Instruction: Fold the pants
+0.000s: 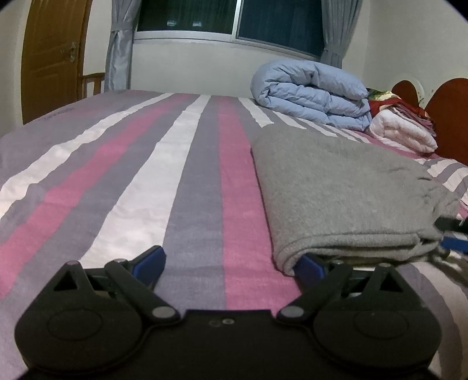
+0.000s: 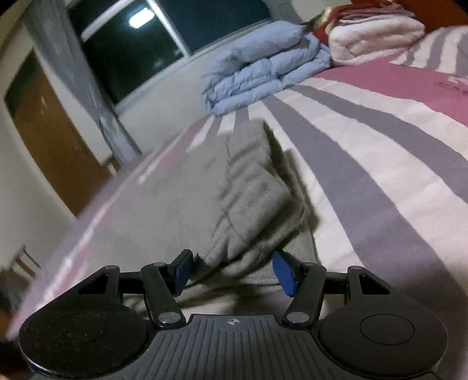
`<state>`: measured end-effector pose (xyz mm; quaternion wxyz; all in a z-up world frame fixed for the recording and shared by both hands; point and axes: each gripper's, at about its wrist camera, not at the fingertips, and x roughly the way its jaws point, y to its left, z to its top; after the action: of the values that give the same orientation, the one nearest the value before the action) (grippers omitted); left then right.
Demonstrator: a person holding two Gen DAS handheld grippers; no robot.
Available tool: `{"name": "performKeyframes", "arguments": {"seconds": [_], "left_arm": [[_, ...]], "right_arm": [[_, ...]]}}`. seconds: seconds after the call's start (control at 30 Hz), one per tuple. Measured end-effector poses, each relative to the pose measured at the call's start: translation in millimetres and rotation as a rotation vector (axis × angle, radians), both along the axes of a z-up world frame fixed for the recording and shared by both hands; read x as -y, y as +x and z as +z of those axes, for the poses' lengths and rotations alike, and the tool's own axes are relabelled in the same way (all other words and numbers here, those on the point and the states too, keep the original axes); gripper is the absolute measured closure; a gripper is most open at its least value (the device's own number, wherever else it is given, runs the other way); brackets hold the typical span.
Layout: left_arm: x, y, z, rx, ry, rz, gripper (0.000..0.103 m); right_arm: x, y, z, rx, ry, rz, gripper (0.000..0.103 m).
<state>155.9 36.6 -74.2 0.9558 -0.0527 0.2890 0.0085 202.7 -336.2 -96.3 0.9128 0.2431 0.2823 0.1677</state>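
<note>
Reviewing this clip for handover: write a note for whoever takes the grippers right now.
Left gripper: open, its right finger at the folded near edge of the grey pants.
Right gripper: open, pants' bunched end between the fingers, not clamped.
Pants lie folded into a stack on the striped bed cover.
Left: judge whether another fold is needed; tidy the rumpled end.

Both wrist views sit low and close over the striped bed, facing the window; each shares the grey pants and blue quilt below it
</note>
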Motion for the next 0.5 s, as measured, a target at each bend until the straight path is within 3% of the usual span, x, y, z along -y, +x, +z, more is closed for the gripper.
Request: {"name": "performKeyframes", "arguments": {"seconds": [0.17, 0.3, 0.37, 0.5], "left_arm": [[-19, -19, 9, -0.025, 0.015, -0.007, 0.013], [-51, -21, 15, -0.002, -0.116, 0.09, 0.012], [-53, -17, 22, 0.036, -0.117, 0.109, 0.012], [-34, 12, 36, 0.057, -0.095, 0.047, 0.011]], "right_arm": [[21, -19, 23, 0.086, 0.029, -0.023, 0.039], [26, -11, 48, 0.155, 0.012, -0.022, 0.038], [22, 1, 54, 0.173, 0.039, -0.003, 0.037], [-5, 25, 55, 0.169, -0.082, 0.062, 0.037]]}}
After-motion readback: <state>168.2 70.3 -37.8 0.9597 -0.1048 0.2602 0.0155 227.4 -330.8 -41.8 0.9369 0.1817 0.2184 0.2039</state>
